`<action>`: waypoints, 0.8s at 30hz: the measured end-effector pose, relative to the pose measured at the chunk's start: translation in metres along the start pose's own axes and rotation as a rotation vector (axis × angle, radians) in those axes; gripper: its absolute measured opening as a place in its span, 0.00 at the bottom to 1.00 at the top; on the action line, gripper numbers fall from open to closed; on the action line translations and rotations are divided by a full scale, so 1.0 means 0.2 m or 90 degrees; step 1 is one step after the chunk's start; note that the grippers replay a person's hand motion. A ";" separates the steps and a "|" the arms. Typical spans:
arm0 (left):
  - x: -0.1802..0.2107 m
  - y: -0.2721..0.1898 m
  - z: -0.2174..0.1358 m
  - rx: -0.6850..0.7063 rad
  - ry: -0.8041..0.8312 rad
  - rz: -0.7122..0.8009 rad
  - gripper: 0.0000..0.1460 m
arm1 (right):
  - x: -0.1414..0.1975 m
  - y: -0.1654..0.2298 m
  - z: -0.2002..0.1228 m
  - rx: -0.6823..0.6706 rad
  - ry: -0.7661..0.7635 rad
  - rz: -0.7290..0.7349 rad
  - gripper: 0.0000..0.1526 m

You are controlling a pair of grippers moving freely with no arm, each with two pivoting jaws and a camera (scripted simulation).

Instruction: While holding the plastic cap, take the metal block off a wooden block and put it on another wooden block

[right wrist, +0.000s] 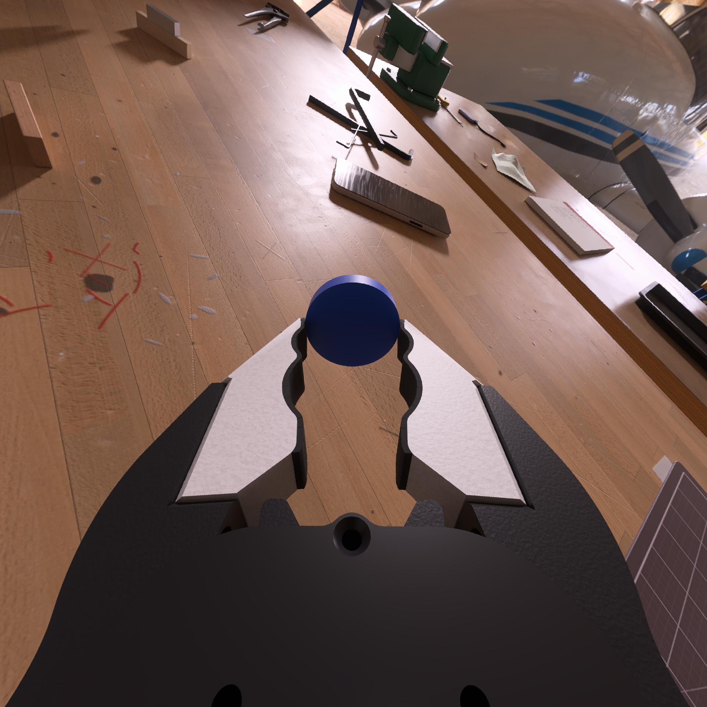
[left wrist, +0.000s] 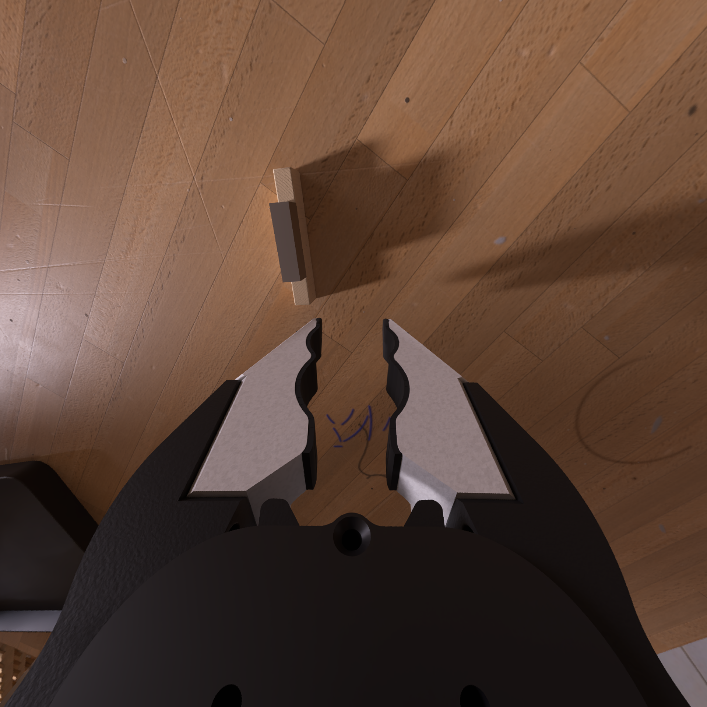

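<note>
Item in progress: the right hand-held gripper (right wrist: 352, 331) is pinching the blue plastic cap (right wrist: 352, 320) between its fingertips at frame centre, so the holding condition is being met. The left hand-held gripper (left wrist: 352, 324) is hanging spread and empty, its tips just below the metal block (left wrist: 287, 241), which is sitting on a wooden block (left wrist: 296, 233) above centre of the left wrist view; the lift is not yet begun. Remaining: grasp, lift, transfer, set down. A second wooden block (right wrist: 27, 124), bare on top, is lying at the upper left edge of the right wrist view on the desk (right wrist: 229, 191), probably the destination; it is appearing in no left view. The stack near the top left of the right view is too far off to read clearly.
</note>
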State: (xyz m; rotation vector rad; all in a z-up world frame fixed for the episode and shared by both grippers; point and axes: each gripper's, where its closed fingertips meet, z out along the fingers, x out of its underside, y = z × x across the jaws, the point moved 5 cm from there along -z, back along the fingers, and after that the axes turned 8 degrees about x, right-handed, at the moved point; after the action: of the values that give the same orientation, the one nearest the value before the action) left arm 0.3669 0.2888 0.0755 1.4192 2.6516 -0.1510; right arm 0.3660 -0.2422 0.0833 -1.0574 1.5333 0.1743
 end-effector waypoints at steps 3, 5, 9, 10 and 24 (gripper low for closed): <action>-0.01 0.02 0.01 -0.008 -0.009 -0.001 0.28 | 0.00 0.00 0.00 0.000 -0.001 0.002 0.31; -0.04 0.05 0.00 -0.036 -0.044 -0.006 0.31 | 0.00 0.00 0.00 0.000 -0.001 0.004 0.31; -0.10 0.12 -0.01 -0.053 -0.100 -0.040 0.29 | 0.00 0.00 0.00 0.000 -0.002 0.007 0.31; -0.10 0.12 0.00 -0.047 -0.093 -0.044 0.29 | 0.00 0.00 0.00 0.001 -0.002 0.007 0.31; -0.13 0.13 0.03 -0.019 -0.139 -0.048 0.14 | 0.00 0.00 0.00 -0.001 0.004 -0.002 0.31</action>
State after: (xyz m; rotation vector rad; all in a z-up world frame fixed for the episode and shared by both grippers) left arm 0.4042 0.2804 0.0730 1.2177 2.5185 -0.2563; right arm 0.3662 -0.2420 0.0824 -1.0632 1.5372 0.1700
